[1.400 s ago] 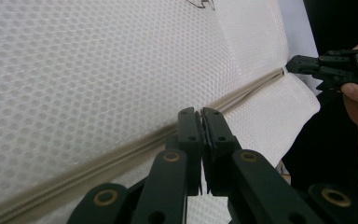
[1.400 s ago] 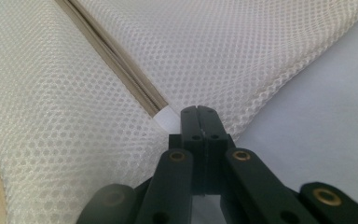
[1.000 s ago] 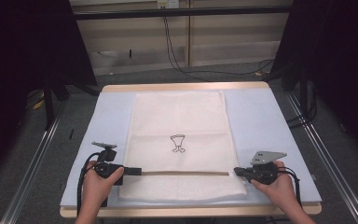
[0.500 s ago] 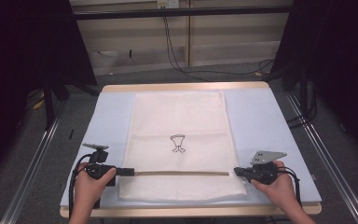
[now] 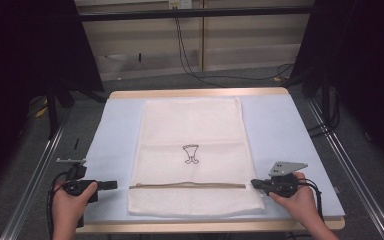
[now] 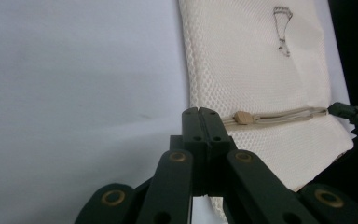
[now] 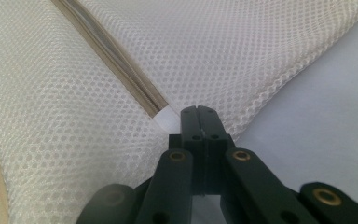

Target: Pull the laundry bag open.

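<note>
Cream mesh makes up the laundry bag, which lies flat in the middle of the high view on a pale blue table cover, its long side running up the frame. A small black goblet-like print sits at the bag's centre, and a tan zipper crosses it from side to side near the lower edge.

At the lower left of the high view, the left gripper rests on the cover just beside the bag's left edge, apart from the fabric. In the left gripper view its jaws are pressed together with nothing between them, and the tan zipper pull lies just past their tips, at the right of centre in that frame.

At the lower right of the high view, the right gripper meets the bag's right edge at the zipper's end. In the right gripper view its jaws are closed, with a small white tab at the zipper's end right at their tips; whether the tab or the mesh is pinched I cannot tell.
</note>
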`<state>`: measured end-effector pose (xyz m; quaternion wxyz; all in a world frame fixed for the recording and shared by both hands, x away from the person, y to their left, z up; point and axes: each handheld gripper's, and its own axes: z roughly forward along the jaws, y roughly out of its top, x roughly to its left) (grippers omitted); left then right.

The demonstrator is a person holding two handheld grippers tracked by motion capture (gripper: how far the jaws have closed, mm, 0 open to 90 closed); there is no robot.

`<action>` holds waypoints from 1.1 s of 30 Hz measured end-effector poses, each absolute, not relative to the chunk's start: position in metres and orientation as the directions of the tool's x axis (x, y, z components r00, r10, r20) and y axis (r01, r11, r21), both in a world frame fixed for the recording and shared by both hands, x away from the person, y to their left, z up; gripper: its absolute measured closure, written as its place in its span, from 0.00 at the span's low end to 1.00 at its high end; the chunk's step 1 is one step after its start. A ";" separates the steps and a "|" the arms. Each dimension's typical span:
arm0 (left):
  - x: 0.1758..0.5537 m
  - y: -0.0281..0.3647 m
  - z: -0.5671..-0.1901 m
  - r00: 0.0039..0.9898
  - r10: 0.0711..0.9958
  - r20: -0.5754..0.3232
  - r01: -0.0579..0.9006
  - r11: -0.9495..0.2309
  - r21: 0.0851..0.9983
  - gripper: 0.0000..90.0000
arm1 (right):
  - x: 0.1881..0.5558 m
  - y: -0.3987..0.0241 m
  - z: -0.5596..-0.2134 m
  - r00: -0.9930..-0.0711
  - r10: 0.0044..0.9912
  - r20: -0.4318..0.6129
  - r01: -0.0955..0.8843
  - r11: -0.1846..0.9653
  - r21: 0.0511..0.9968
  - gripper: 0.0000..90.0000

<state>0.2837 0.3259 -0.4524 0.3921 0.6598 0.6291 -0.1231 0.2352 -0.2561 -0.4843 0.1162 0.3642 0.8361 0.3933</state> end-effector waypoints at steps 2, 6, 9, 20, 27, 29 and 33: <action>0.284 0.323 -0.451 0.202 0.731 -0.652 0.922 0.083 0.378 1.00 | 0.235 -0.257 -0.485 -0.707 0.701 0.094 0.517 0.421 0.746 1.00; 0.288 0.308 -0.451 0.237 0.756 -0.610 0.918 0.032 0.396 0.92 | 0.234 -0.258 -0.484 -0.697 0.712 0.085 0.503 0.401 0.765 0.94; 0.289 0.304 -0.449 0.265 0.767 -0.584 0.902 0.017 0.432 0.86 | 0.234 -0.266 -0.477 -0.634 0.773 0.026 0.476 0.364 0.800 0.75; 0.291 0.295 -0.449 0.315 0.808 -0.499 0.850 -0.006 0.526 0.53 | 0.242 -0.289 -0.476 -0.483 0.875 0.035 0.544 0.269 0.795 0.30; 0.291 0.261 -0.454 0.324 0.716 -0.619 0.909 -0.054 0.413 0.67 | 0.242 -0.283 -0.475 -0.507 0.861 0.042 0.540 0.280 0.794 0.30; 0.296 0.254 -0.460 0.277 0.700 -0.658 0.939 -0.054 0.338 0.73 | 0.242 -0.279 -0.474 -0.531 0.846 0.039 0.529 0.295 0.795 0.34; 0.301 0.244 -0.464 0.247 0.703 -0.667 0.955 -0.058 0.292 0.84 | 0.241 -0.271 -0.474 -0.576 0.817 0.045 0.517 0.321 0.794 0.36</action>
